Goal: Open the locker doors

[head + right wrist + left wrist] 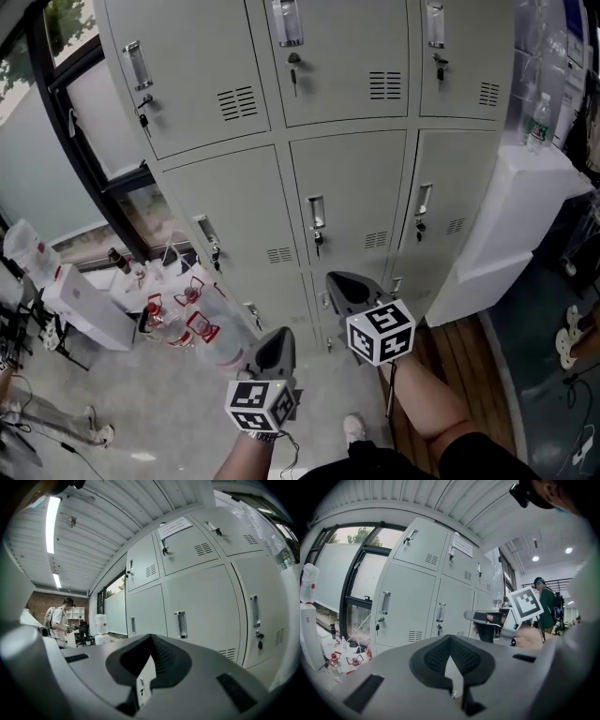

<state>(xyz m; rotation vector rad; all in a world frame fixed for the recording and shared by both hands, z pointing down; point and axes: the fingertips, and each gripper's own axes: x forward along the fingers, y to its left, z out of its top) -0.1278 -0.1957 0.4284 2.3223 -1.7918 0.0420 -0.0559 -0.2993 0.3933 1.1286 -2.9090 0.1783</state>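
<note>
The pale grey metal locker bank [347,202] fills the far wall, every door shut, with keys hanging under the chrome recessed handles [317,213]. Nearer us, the left gripper [278,337] and right gripper [339,283] both have their tongs pressed together on nothing, well short of the doors. The risk, I'd say: arrive closed like that and they'll skid off a handle or knock a key [319,246].

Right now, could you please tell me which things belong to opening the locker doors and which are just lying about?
For the job: locker doors, door handles, keys, left gripper, right gripper.
Lying about: floor bottles, white box, small bottle on the white cabinet.
</note>
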